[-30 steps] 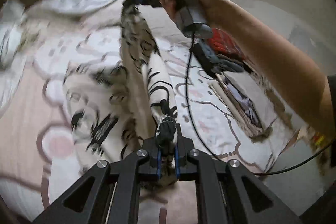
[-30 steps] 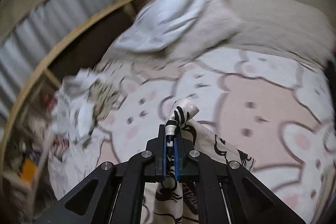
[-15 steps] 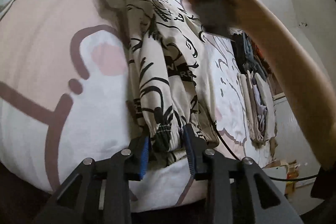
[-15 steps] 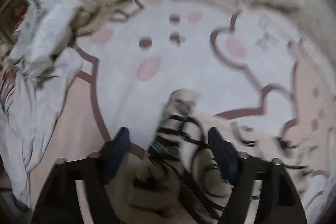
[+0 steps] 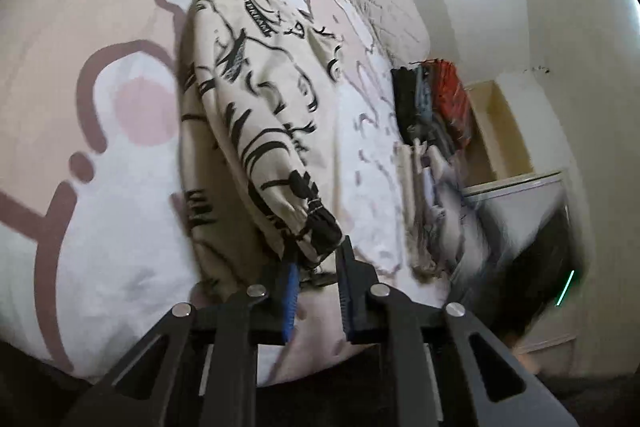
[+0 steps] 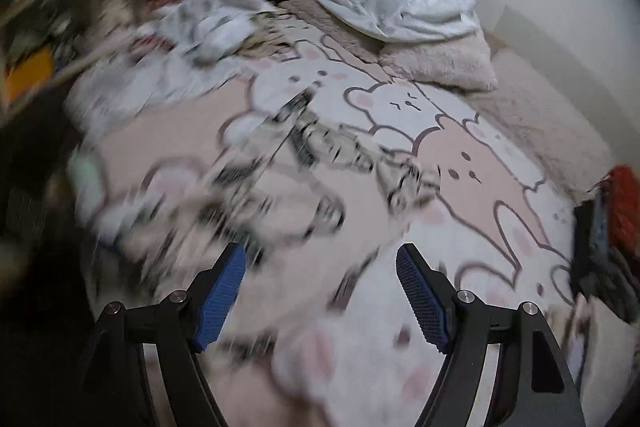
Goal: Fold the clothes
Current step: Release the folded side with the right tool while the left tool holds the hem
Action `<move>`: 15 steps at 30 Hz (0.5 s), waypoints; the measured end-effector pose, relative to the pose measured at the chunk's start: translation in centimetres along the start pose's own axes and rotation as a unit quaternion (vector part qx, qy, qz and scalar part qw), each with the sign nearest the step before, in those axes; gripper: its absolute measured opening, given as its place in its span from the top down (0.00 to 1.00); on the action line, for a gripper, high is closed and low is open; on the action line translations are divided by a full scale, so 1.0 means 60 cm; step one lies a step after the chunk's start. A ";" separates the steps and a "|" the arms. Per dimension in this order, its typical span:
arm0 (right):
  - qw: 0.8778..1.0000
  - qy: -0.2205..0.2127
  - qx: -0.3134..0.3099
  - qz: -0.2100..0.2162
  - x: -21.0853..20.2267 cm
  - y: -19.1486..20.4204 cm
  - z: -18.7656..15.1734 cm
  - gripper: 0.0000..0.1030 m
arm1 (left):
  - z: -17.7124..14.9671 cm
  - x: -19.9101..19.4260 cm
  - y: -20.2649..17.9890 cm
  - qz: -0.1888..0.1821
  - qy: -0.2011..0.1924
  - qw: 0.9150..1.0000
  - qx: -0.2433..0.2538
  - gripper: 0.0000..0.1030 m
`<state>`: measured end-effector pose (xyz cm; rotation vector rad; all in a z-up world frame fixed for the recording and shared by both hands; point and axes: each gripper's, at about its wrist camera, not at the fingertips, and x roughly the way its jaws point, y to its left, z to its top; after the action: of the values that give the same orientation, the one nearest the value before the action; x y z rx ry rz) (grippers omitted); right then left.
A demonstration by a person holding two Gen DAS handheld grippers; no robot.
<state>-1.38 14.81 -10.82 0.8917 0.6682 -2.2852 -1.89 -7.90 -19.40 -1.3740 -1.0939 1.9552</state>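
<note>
Across the bed's bear-print cover (image 5: 120, 227) the tiger-striped garment (image 5: 256, 87) lay limp and light, running from the near edge toward the pillows, best pinched at its gathered cuff (image 5: 316, 227) where the left gripper (image 5: 316, 291) was closing narrow jaws, while the right gripper (image 6: 320, 291) gaped empty.
</note>
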 end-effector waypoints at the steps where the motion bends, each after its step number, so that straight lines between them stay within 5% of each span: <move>1: 1.000 -0.011 -0.009 -0.004 -0.011 0.032 -0.023 0.24 | 0.003 -0.001 -0.001 -0.006 0.002 1.000 -0.006 0.84; 6: 0.998 -0.035 -0.051 -0.008 -0.005 0.144 -0.050 0.24 | 0.011 -0.005 -0.005 -0.031 0.006 0.999 -0.034 0.88; 12: 0.987 -0.034 -0.072 -0.137 0.071 0.185 -0.041 0.25 | -0.001 -0.020 0.002 -0.077 -0.008 0.995 -0.066 0.88; 15: 0.977 -0.001 -0.065 -0.205 0.088 0.159 -0.048 0.25 | -0.013 -0.021 0.018 -0.056 -0.006 0.996 -0.068 0.88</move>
<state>3.10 8.16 -18.74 0.7410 1.0702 -2.5600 -0.63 -9.23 -19.78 -1.3418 -1.3017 1.8410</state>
